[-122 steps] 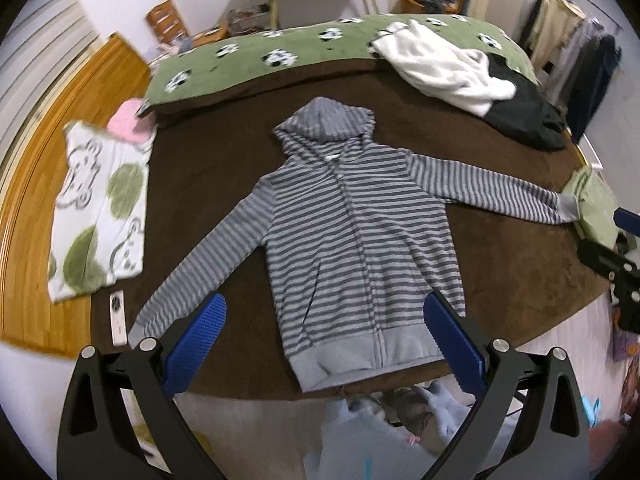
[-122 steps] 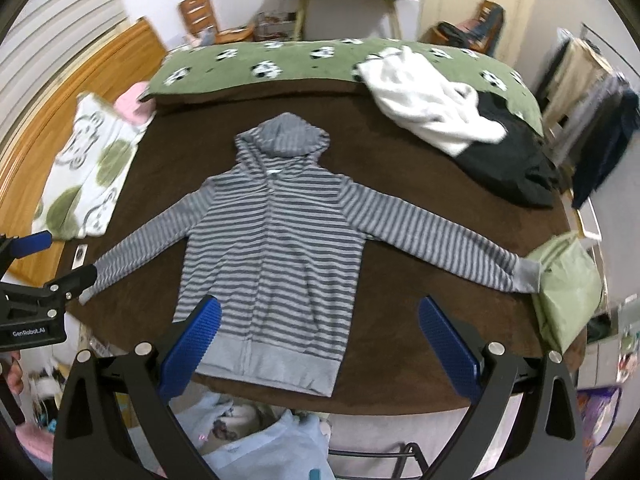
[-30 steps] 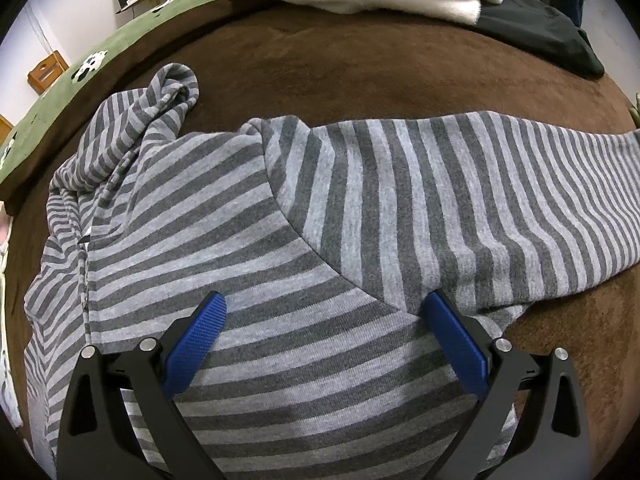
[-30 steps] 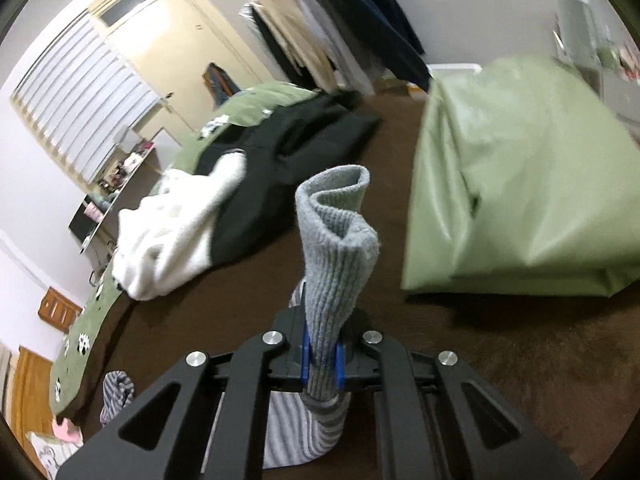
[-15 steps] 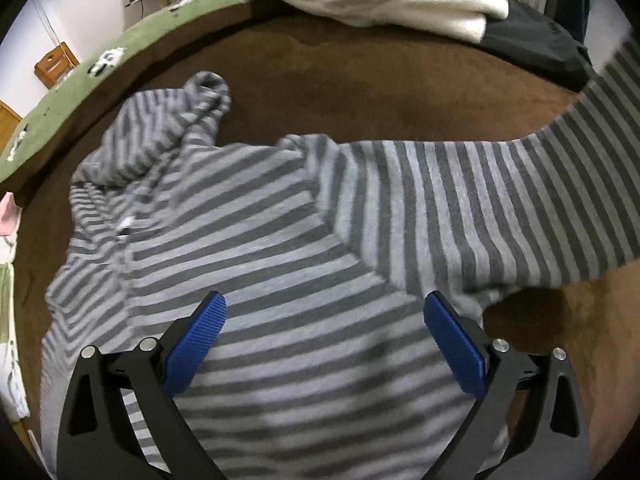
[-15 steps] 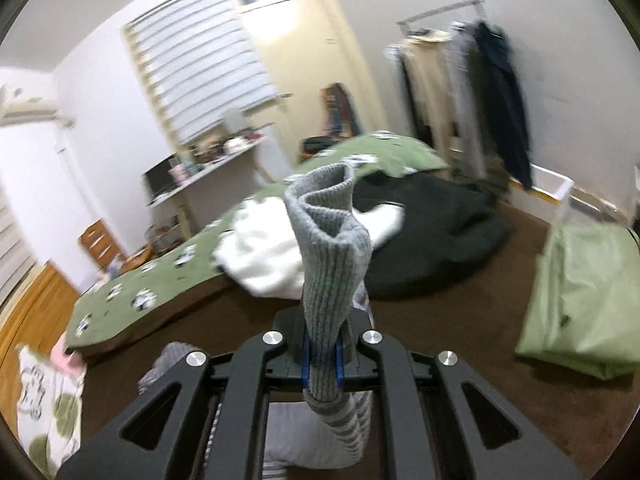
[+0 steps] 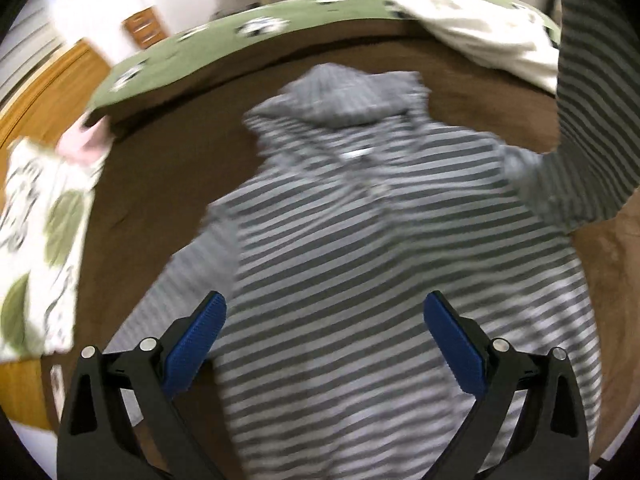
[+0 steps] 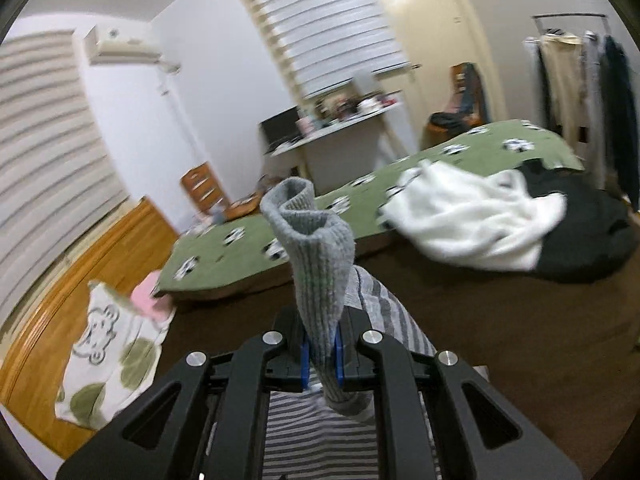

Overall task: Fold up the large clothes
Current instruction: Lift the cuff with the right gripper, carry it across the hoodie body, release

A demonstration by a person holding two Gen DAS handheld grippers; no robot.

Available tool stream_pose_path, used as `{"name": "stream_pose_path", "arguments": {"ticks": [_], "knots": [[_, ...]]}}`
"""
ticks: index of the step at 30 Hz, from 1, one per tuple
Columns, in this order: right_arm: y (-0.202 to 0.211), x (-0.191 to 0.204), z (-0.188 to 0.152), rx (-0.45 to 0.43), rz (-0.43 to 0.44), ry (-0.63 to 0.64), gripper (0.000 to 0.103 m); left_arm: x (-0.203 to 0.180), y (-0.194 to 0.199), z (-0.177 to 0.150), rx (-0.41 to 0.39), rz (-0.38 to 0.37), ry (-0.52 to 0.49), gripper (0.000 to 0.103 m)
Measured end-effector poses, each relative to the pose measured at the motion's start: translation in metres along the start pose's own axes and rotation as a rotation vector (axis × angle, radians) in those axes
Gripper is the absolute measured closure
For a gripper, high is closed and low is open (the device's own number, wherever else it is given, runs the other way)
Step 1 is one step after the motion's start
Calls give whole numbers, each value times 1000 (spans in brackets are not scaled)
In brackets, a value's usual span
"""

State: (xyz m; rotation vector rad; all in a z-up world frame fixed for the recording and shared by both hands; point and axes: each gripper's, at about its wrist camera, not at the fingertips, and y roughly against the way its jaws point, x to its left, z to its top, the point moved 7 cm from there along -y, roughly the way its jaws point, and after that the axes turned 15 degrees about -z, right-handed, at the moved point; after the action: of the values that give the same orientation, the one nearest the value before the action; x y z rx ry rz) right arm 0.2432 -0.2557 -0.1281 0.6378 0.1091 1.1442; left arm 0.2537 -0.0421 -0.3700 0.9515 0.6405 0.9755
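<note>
Right tongs (image 8: 320, 354) are clamped on the grey ribbed cuff (image 8: 310, 248) of the striped hoodie (image 7: 384, 264), and the sleeve (image 7: 588, 92) rises up the right edge of the left wrist view. Judging by this, the step is folding that sleeve across the chest; it goes best if the cuff is carried low over the body and laid flat, with the shoulder line kept straight. Left tongs (image 7: 326, 342) stand apart, empty, above the hoodie's lower half, free to pin the fold. The hoodie lies front up, hood toward the top of the frame, on the brown bed (image 7: 168, 168), its grey stripes blurred.
</note>
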Motion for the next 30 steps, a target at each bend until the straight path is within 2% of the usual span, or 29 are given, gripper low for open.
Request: {"name": "stream_pose_path", "arguments": {"ticks": [3,5,8,11,16,19,26,29,30], "knots": [[-18,62,-29,23,21,83,94,49,19,-27,2,66,53,6],[-28,88,-45,41,33,108,94,83,29,-48,4,124,78,6],[-54,132,-89,91,44,171,94,120,33,-76,22,157,133,6],[-80,151,-139,150,38,220,94,145,28,-103,44,175,179,6],[-126,165,-235,279,26,289,94,168,21,-136,57,188,219,6],[-139,174,-274,333,32,314,94,175,14,-150,62,183,247,6],[-142,202,-326,394,73,395,92,183,8,-162,48,174,300,6],[-146,211,-352,441,90,422,88,189,8,-163,37,182,304,6],[-147,213,-358,463,102,424,81,191,8,-163,35,184,310,6]]}}
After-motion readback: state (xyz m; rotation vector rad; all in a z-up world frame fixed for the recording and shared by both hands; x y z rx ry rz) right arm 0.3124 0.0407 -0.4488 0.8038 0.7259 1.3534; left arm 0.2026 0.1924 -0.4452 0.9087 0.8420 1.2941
